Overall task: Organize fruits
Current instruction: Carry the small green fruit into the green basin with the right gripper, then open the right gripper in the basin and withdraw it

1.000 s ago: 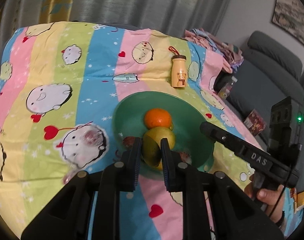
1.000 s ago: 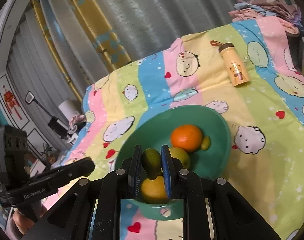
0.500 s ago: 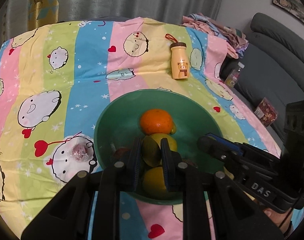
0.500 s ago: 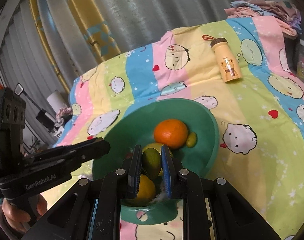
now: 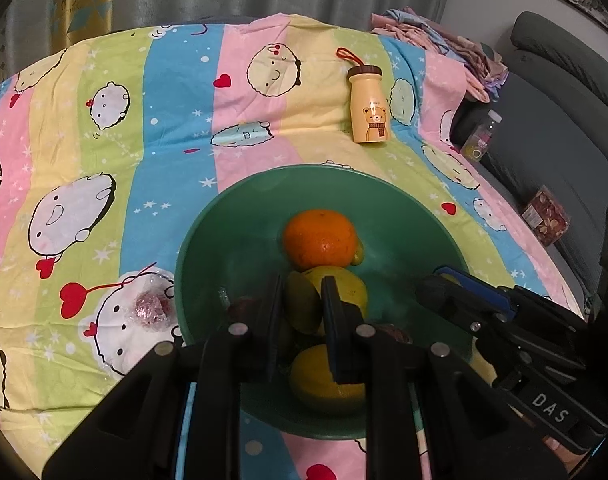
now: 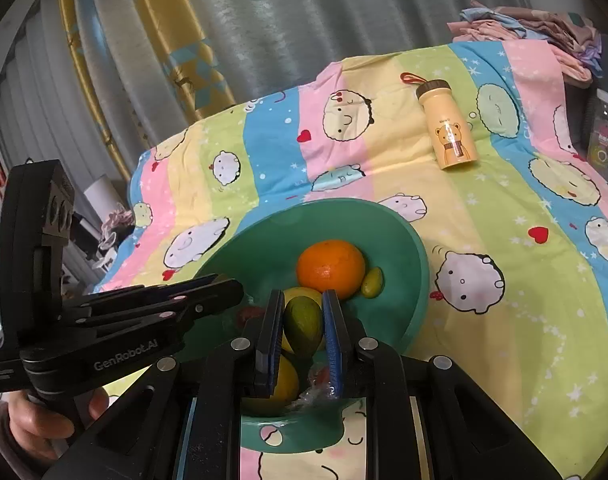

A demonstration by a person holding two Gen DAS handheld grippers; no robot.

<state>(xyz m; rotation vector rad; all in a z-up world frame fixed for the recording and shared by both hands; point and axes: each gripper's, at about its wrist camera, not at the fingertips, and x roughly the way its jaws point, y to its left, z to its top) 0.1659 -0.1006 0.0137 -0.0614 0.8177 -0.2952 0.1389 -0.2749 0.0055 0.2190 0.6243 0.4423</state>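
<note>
**Step in hand: placing the held fruit into the bowl**

1. Check both grips. The left tool point(image 5: 303, 285) is closed on a yellow-green round fruit point(image 5: 302, 309). The right tool point(image 6: 304, 298) is closed on a dark green oval fruit point(image 6: 303, 322). Each fruit sits between the blue pads, about midway along them.

2. Check position. Both tools hang over the near half of the green plastic bowl point(image 5: 232, 248), which stands on the striped cartoon-print cloth point(image 5: 176, 128). The right tool lies close on the right of the left tool, and their tips converge toward the same area.

3. Note what lies ahead. A round orange point(image 5: 319, 238) sits straight in front of both tools, with a small yellow-green oval fruit point(image 6: 373, 281) touching its right side. A large yellow citrus point(image 5: 324, 380) lies beneath the fingers. A yellow bear-print bottle point(image 5: 369, 106) lies far ahead and to the right, well apart from the bowl.

4. Release one tool at a time. This probably prevents the two sets of fingers from colliding.

5. Lower each fruit until it nearly rests on a free patch of bowl floor, then open the fingers slowly. The bare floor to the left of the left tool looks the most suitable.

6. Avoid dropping onto the rounded citrus: a fruit released there will likely roll.
</note>
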